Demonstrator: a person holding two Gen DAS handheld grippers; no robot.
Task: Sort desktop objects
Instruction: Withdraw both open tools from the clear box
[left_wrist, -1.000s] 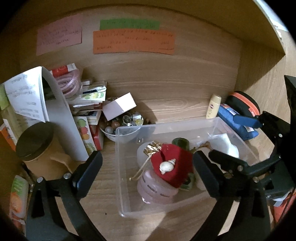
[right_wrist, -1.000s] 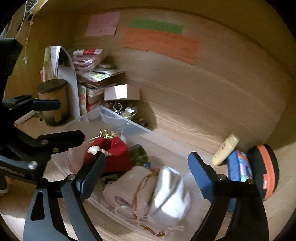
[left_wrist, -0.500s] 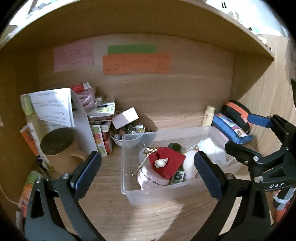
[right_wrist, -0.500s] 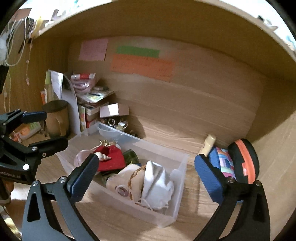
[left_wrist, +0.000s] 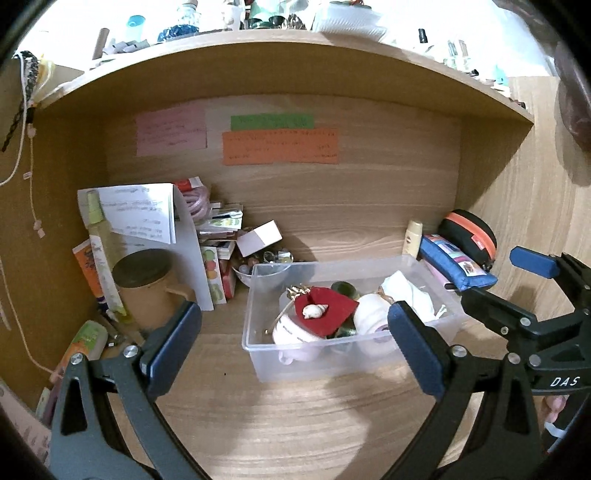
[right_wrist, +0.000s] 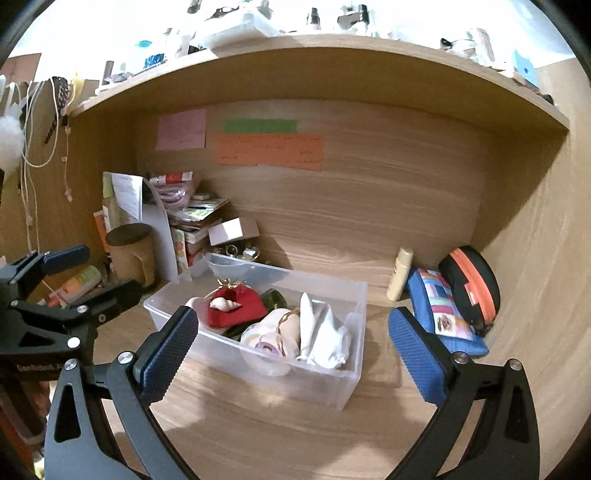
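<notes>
A clear plastic bin (left_wrist: 258, 354) (right_wrist: 347, 384) stands on the wooden desk inside the alcove. It holds a red pouch (left_wrist: 332, 312) (right_wrist: 240, 314) with a seashell (left_wrist: 314, 311) (right_wrist: 224, 304) on top, pink and white items, and a white cloth (right_wrist: 325, 336). My left gripper (left_wrist: 295, 345) is open and empty, in front of the bin. My right gripper (right_wrist: 291, 349) is open and empty, also in front of the bin. Each gripper shows at the edge of the other's view.
A brown lidded mug (left_wrist: 147, 284), papers and stacked boxes (left_wrist: 218, 258) crowd the left. A small bowl of trinkets (left_wrist: 258, 266) sits behind the bin. A cream tube (right_wrist: 399, 273), blue pouch (right_wrist: 443, 314) and black-orange case (right_wrist: 472, 284) lie at the right wall.
Both grippers have pulled back and away from the bin, so the whole alcove and the shelf above now show. Both stay open and empty.
</notes>
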